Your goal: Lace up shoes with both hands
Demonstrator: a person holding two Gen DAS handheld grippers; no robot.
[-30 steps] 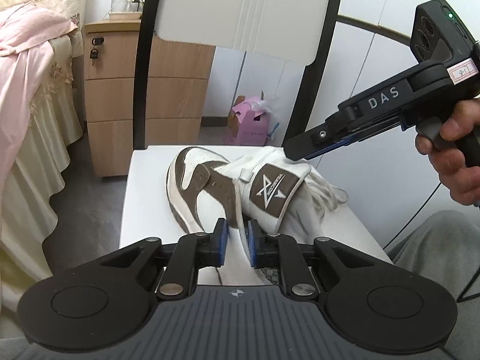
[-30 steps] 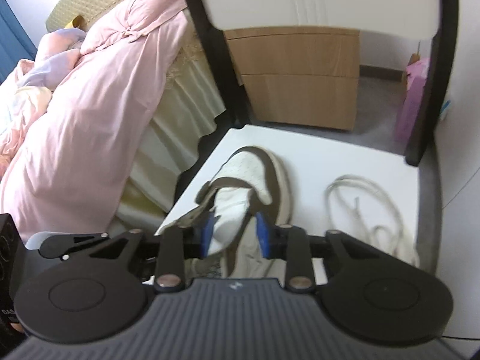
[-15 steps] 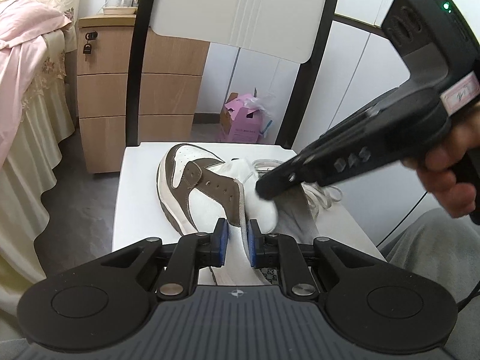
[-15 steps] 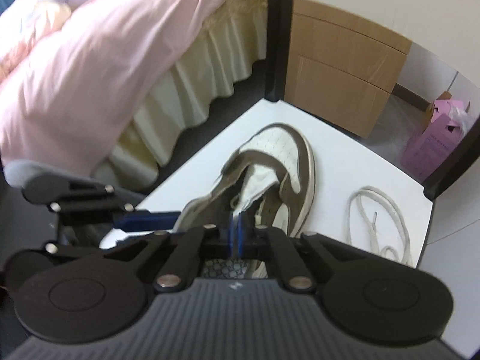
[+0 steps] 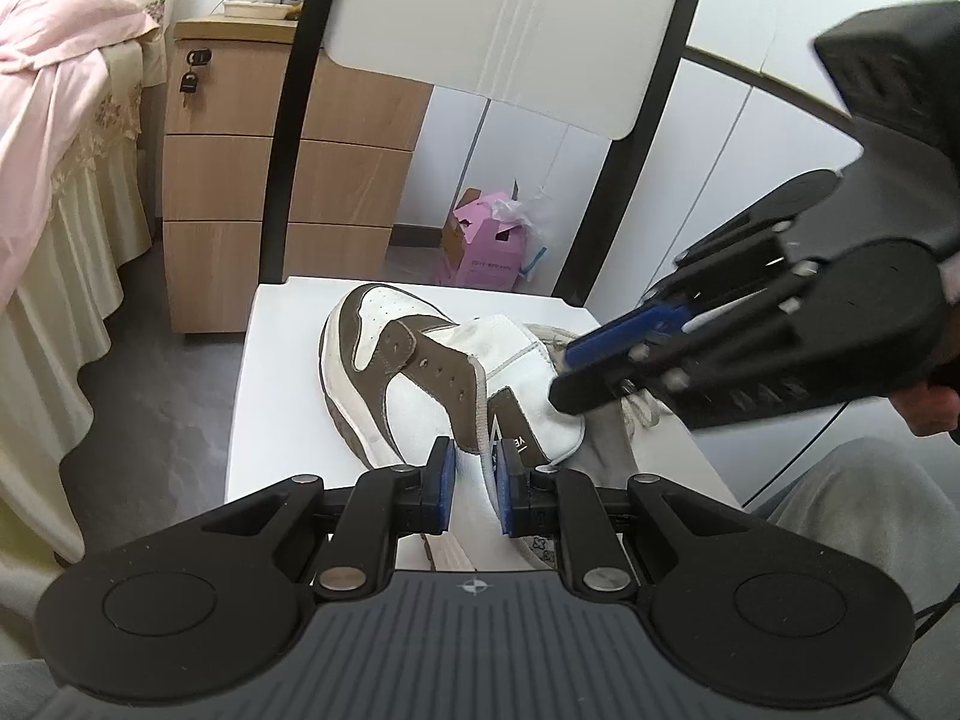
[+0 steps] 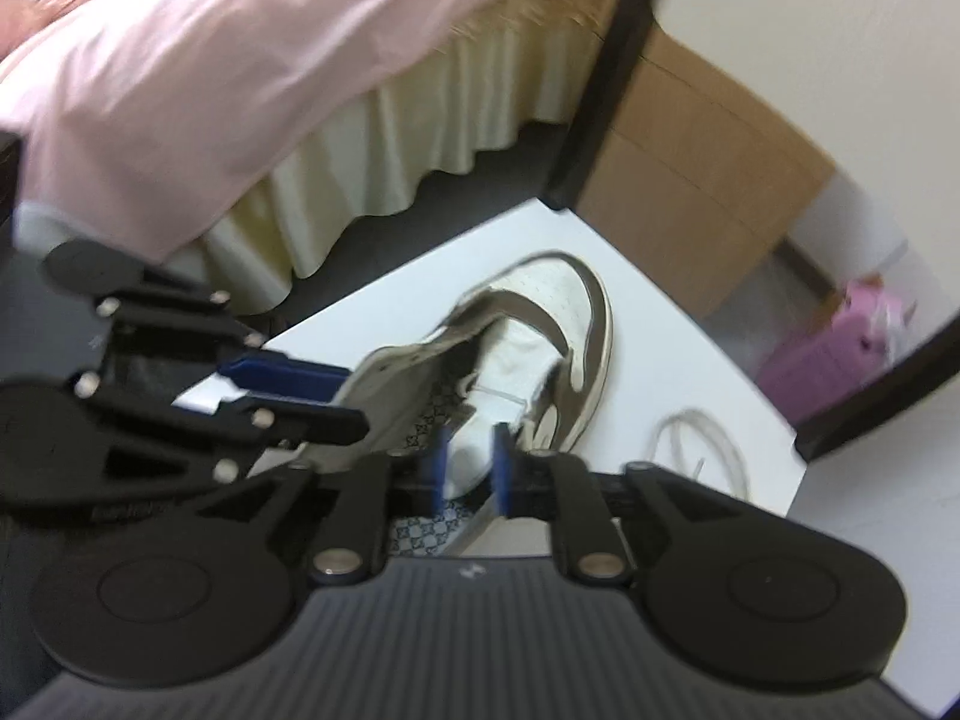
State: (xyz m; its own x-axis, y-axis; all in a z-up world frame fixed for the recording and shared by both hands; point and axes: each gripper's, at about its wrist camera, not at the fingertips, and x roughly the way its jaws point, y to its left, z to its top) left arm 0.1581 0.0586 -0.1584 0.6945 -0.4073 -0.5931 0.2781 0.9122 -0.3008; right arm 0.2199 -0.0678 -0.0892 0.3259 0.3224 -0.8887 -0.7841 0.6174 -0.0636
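Observation:
A brown and white sneaker (image 5: 390, 384) lies on the white chair seat (image 5: 282, 360), toe pointing away. My left gripper (image 5: 474, 486) is shut on the shoe's near collar edge; the right wrist view shows the left gripper (image 6: 354, 396) clamped on that flap. My right gripper (image 6: 469, 468) comes in from the right over the white tongue (image 5: 516, 360). Its jaws are opening, with the tongue in the gap between them and the pads not pressing on it. A loose white lace (image 6: 702, 444) lies on the seat right of the shoe.
The chair's white back (image 5: 510, 18) and black frame rise behind the shoe. A wooden drawer cabinet (image 5: 240, 180), a pink box (image 5: 486, 252) and a bed with a pink blanket (image 5: 60, 90) stand around. A hand (image 5: 924, 414) and a grey trouser leg (image 5: 858, 498) are at right.
The right gripper rolled and moved across over the tongue; its jaws shut half a second ago and stand apart again. The left gripper kept its hold and place.

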